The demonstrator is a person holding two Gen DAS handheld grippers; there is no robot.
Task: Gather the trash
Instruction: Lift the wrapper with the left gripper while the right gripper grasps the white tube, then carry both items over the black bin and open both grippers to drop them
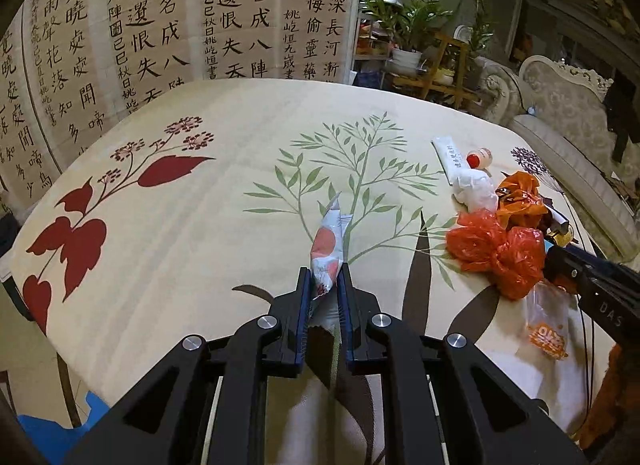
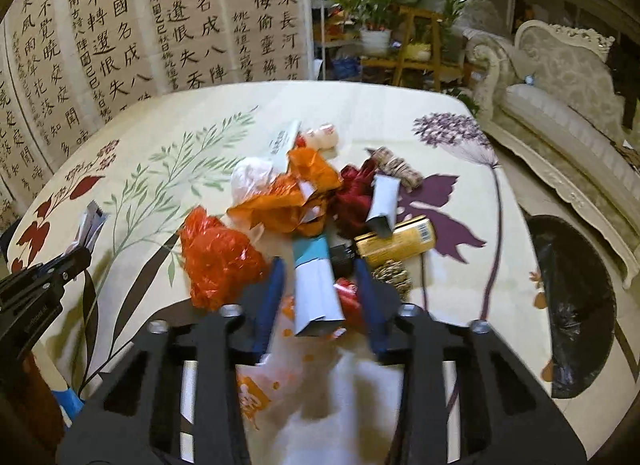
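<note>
My left gripper (image 1: 325,279) is shut on a white and orange snack wrapper (image 1: 328,249) and holds it above the floral tablecloth (image 1: 180,225). My right gripper (image 2: 320,277) is open over a trash pile, its jaws on either side of a white and teal carton (image 2: 316,289) that lies between them, not clamped. The pile holds a red plastic bag (image 2: 218,259), orange foil (image 2: 288,197), a yellow can (image 2: 396,241) and a grey carton (image 2: 384,205). The left gripper and its wrapper (image 2: 90,225) also show at the left of the right wrist view.
A black-lined trash bin (image 2: 572,305) stands on the floor right of the table. A calligraphy screen (image 1: 140,25) stands behind the table, with plants (image 1: 404,21) and a sofa (image 1: 568,105) at the back right. A small bottle (image 1: 479,157) and crumpled tissue (image 1: 476,189) lie by the pile.
</note>
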